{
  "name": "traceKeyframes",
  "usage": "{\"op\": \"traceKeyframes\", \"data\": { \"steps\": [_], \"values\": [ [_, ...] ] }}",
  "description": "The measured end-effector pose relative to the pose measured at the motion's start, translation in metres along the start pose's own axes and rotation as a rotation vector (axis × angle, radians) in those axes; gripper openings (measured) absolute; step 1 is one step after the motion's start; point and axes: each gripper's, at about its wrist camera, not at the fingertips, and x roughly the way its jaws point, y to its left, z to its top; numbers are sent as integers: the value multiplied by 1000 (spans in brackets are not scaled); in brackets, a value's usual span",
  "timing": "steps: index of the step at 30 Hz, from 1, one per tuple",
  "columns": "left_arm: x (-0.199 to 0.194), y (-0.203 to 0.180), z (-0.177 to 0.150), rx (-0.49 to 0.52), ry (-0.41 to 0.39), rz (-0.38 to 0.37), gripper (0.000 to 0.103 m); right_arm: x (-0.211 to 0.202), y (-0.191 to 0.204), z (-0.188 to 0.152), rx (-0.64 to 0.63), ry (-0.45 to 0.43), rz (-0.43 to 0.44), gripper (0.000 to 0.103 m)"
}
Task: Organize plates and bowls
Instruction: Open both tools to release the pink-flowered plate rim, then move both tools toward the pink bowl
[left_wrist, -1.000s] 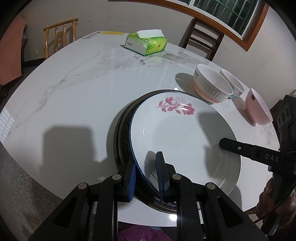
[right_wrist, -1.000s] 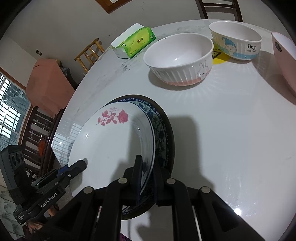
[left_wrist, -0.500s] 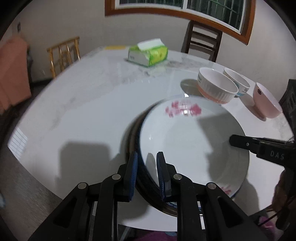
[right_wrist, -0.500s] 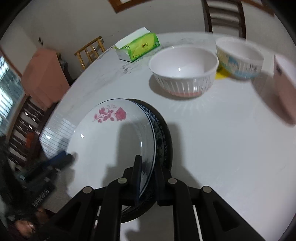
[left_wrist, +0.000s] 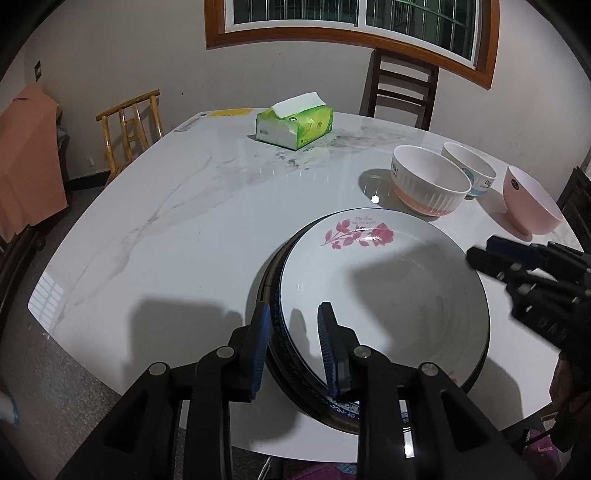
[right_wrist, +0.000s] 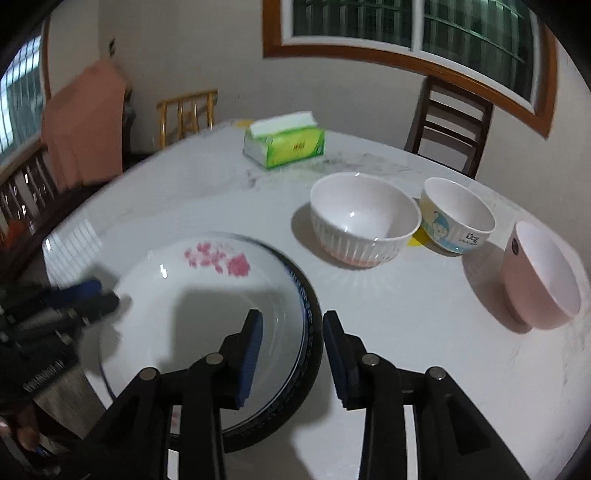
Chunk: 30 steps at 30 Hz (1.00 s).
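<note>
The left tool (left_wrist: 293, 345) reaches in low from the near edge of the surface (left_wrist: 166, 229), its fingers parted and straddling the near-left rim of the plate stack without pinching it. The right tool (right_wrist: 293, 354) comes in from the near right of the same stack, fingers likewise spread wide, one over the rose plate (left_wrist: 384, 291), the other outside the dark plate (right_wrist: 314, 332) beneath.

A second ago both tools were clamped on the rose plate's rim and it sat tilted; now both have let go and it lies flat, nested on the dark plate. Both views have also tipped up, showing more wall and window.

The stack sits at the near middle of the surface. Farther off and right stand three bowls in a row: a ribbed white bowl (right_wrist: 364, 219), a cartoon bowl (right_wrist: 458, 216) just beside it, and a pink bowl (right_wrist: 539, 275) tipped on its side farthest right. A green tissue pack (left_wrist: 295, 123) lies at the far middle.

The cartoon bowl reads "Dog". The rose plate carries small red script above the flower, too fine to read.
</note>
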Motion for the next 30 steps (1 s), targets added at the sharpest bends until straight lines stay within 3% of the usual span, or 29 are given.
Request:
{"op": "traceKeyframes", "data": {
  "steps": [4,7,13,15,17,19,22,25,28,30],
  "values": [
    [-2,-1,0,6,-5,6,29,-14,-24,-3,94,-59,4,34],
    [-4,-3,1,5,-12,8,37,-19,-47,-14,176,-55,3,34],
    [-9,-6,4,-19,-5,-51,65,-23,-99,-52,323,-8,-34,34],
    [-12,-10,5,-25,4,-71,82,-27,-122,-69,389,7,-50,34],
    [-19,-17,7,-29,-9,-114,88,-30,-140,-83,442,15,-52,34],
    [-27,-29,10,-17,-39,-131,102,-35,-158,-96,490,20,-69,34],
    [-39,-50,18,-4,-59,-142,102,-46,-182,-113,544,13,-90,34],
    [-40,-77,29,24,-22,-149,102,-58,-206,-123,599,14,-102,34],
    [-41,-106,37,98,-16,-290,102,-73,-228,-128,641,-13,-100,34],
    [-34,-126,45,99,27,-339,102,-84,-242,-128,663,-36,-87,34]
  ]
}}
